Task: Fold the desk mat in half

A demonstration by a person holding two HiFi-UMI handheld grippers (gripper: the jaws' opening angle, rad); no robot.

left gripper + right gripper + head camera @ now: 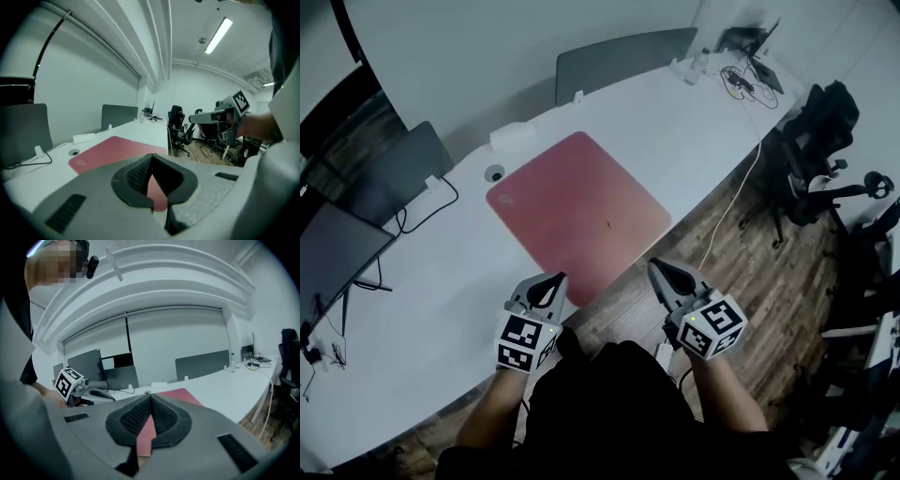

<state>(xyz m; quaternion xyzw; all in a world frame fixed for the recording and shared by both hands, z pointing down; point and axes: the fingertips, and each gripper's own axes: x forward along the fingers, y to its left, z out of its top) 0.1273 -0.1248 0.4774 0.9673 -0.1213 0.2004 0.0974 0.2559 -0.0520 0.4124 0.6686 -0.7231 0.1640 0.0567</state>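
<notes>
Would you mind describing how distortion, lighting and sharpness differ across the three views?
Head view: evenly lit, desk mat fairly sharp, table edge bowed by the wide lens, corners dim. Left gripper view: strong fisheye, dark rim, ceiling lamp glaring, left gripper close and soft. Right gripper view: same fisheye curving the ceiling, right gripper soft.

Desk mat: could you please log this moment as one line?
desk mat flat, unfolded on table | left gripper shut, empty, near mat's front corner | right gripper shut, empty, near table edge | fold not begun
</notes>
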